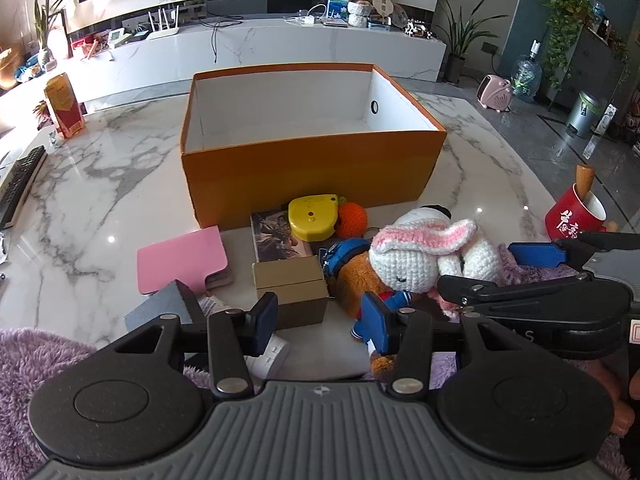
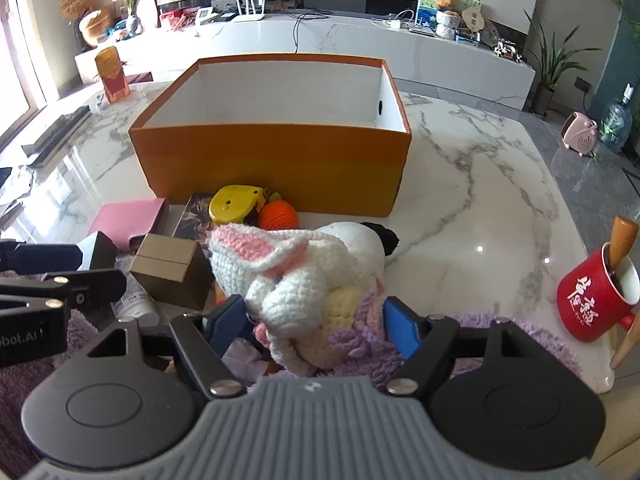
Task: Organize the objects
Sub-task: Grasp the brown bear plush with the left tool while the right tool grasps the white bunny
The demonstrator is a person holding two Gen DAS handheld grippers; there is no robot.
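Left wrist view: your left claw (image 1: 320, 322) sits nearest, jaws part spread with nothing pinched; the pads flank the small tan carton (image 1: 290, 290) and touch nothing. Brown plush (image 1: 354, 282) lies at its 3 o'clock, crochet rabbit (image 1: 424, 258) beyond that. Orange box (image 1: 312, 140) stands at 12 o'clock on the worktop (image 1: 100, 184); its visible interior looks empty, though the near wall hides part of the floor. Yellow case (image 1: 314, 216) and orange crochet ball (image 1: 352, 220) rest against its near wall.

Right wrist view: your right claw (image 2: 316, 326) is spread wide around the rabbit (image 2: 288, 276); I cannot tell whether the pads press it. Box (image 2: 272, 160) at 12 o'clock. Red mug (image 2: 594, 300) at 3 o'clock holds a wooden-handled tool.

Judgement: the pick-up stage, nothing boxed. Next, you close on each item, lift clear of the pile, carry over the near wall.
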